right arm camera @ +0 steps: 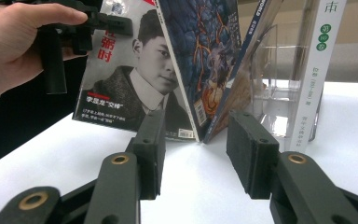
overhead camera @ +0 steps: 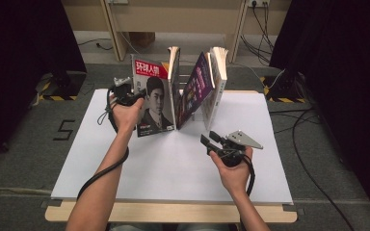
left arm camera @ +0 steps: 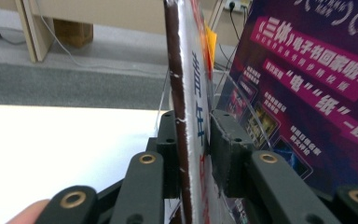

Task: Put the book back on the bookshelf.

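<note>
A magazine with a portrait cover stands tilted at the left end of a row of books on the white board. My left gripper grips its upper left edge. In the left gripper view the magazine runs edge-on between the two pads, which press on both of its sides, at my left gripper. The right gripper view shows the magazine with the left gripper on its top corner. My right gripper hovers over the board in front of the books, open and empty.
A purple magazine leans beside the held one, and a thick white book stands at the right. A clear acrylic stand sits behind them. Cables lie on the floor to the right. Wooden furniture legs rise behind the table.
</note>
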The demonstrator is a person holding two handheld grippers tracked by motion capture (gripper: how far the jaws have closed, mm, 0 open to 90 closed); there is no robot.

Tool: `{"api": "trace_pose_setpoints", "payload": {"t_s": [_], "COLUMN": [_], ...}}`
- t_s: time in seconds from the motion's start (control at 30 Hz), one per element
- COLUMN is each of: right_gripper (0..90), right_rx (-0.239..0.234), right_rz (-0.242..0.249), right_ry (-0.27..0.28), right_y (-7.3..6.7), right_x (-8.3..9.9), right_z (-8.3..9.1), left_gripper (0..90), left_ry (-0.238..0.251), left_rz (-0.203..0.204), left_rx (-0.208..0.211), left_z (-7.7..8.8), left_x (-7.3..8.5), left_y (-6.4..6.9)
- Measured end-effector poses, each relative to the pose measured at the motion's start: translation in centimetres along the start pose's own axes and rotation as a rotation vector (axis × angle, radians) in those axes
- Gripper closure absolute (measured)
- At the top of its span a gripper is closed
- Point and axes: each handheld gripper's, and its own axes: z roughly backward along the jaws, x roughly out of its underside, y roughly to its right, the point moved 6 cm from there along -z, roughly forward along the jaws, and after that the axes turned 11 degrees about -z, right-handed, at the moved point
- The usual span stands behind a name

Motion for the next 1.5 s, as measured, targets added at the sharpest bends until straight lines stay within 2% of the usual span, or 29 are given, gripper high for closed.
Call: {"api": "trace_pose_setpoints", "payload": {"t_s": [0.07, 0.13, 0.2, 0.27, 0.4, 0.6, 0.77, 0.9, 1.03, 1.13, 1.27, 1.3, 1.47, 1.5], "right_gripper": [57.9, 57.9, 57.9, 57.9, 57.9, 57.9, 57.9, 57.9, 58.0, 58.0, 58.0, 58.1, 58.2, 58.2], "right_rx": [0.001, 0.0, 0.0, 0.0, -0.002, -0.001, -0.001, -0.004, -0.005, -0.004, -0.006, -0.006, -0.007, -0.009], "right_rz": [0.002, -0.004, -0.008, -0.005, -0.006, -0.005, 0.0, 0.0, 0.007, 0.012, 0.011, 0.01, 0.011, 0.011], "right_ry": [-0.003, -0.009, -0.012, -0.015, -0.019, -0.022, -0.023, -0.026, -0.024, -0.023, -0.023, -0.025, -0.028, -0.028], "right_y": [0.1, 0.1, 0.1, 0.1, 0.0, 0.1, 0.0, -0.2, -0.1, 0.0, 0.1, 0.1, 0.1, 0.0], "right_x": [0.1, 0.1, 0.2, 0.2, 0.3, 0.4, 0.5, 0.6, 0.6, 0.6, 0.7, 0.8, 0.9, 0.9], "right_z": [0.0, -0.1, -0.1, -0.1, -0.2, -0.2, -0.3, -0.3, -0.4, -0.4, -0.4, -0.5, -0.5, -0.5], "left_gripper": [76.8, 78.3, 82.0, 85.8, 86.3, 86.6, 86.6, 86.5, 86.5, 86.5, 86.3, 86.2, 85.2, 84.8], "left_ry": [-0.016, -0.037, -0.053, -0.061, -0.046, 0.072, 0.189, 0.261, 0.288, 0.31, 0.296, 0.298, 0.302, 0.295], "left_rz": [0.024, 0.029, 0.061, 0.058, 0.027, 0.012, -0.048, -0.052, -0.083, -0.084, -0.088, -0.085, -0.117, -0.122], "left_rx": [0.026, 0.037, 0.067, 0.081, 0.074, 0.054, 0.027, 0.009, -0.01, -0.037, -0.05, -0.041, -0.067, -0.06], "left_z": [-0.2, -0.3, -0.4, -0.3, -0.1, 1.4, 2.5, 2.4, 1.6, 0.7, -0.7, -0.9, -0.3, -0.2], "left_x": [0.0, 0.0, -0.1, -0.3, -0.2, -0.7, -2.6, -3.8, -4.3, -4.1, -2.2, -1.7, -1.0, -0.9], "left_y": [0.1, 0.1, 0.1, 0.3, 0.6, 1.1, 2.0, 2.1, 2.3, 2.0, 1.6, 1.6, 1.7, 1.8]}}
